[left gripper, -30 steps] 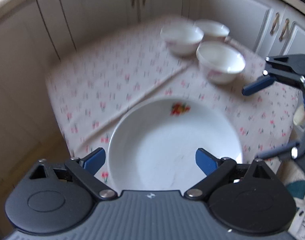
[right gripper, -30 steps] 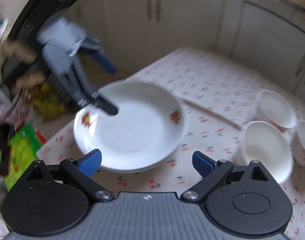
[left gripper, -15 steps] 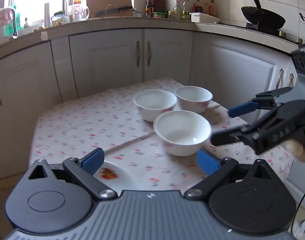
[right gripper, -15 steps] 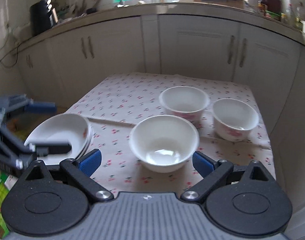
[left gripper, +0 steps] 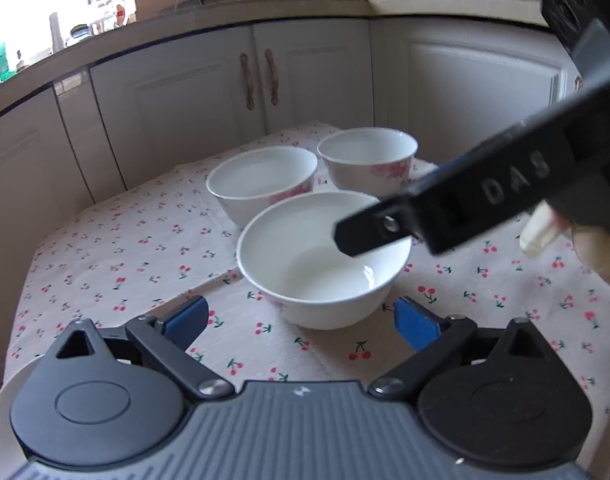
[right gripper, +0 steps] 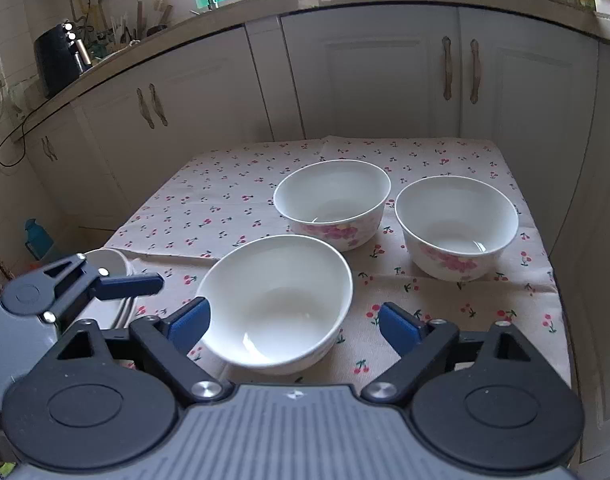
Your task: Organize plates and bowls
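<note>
Three white bowls stand on the cherry-print tablecloth (right gripper: 233,200). The plain nearest bowl (right gripper: 277,300) lies between the fingers of my right gripper (right gripper: 295,326), whose jaws are closing; the right pad is still clear of the rim. Behind it stand two pink-flowered bowls, one in the middle (right gripper: 333,200) and one at the right (right gripper: 457,224). My left gripper (left gripper: 301,320) is open just short of the same plain bowl (left gripper: 321,260), with nothing between its fingers. A black finger (left gripper: 385,228) of my right gripper reaches over that bowl. A stack of white plates (right gripper: 113,268) sits at the table's left corner.
White kitchen cabinets (right gripper: 369,80) wrap around the far side of the small table. The table's right edge (right gripper: 545,264) drops off close to the flowered bowl. A person's hand (left gripper: 597,248) holds the right gripper. A blue bottle (right gripper: 37,236) stands on the floor at the left.
Both grippers have swung away from the plate stack to the bowls and closed in on the plain nearest bowl. The right gripper's fingers have narrowed a little around it.
</note>
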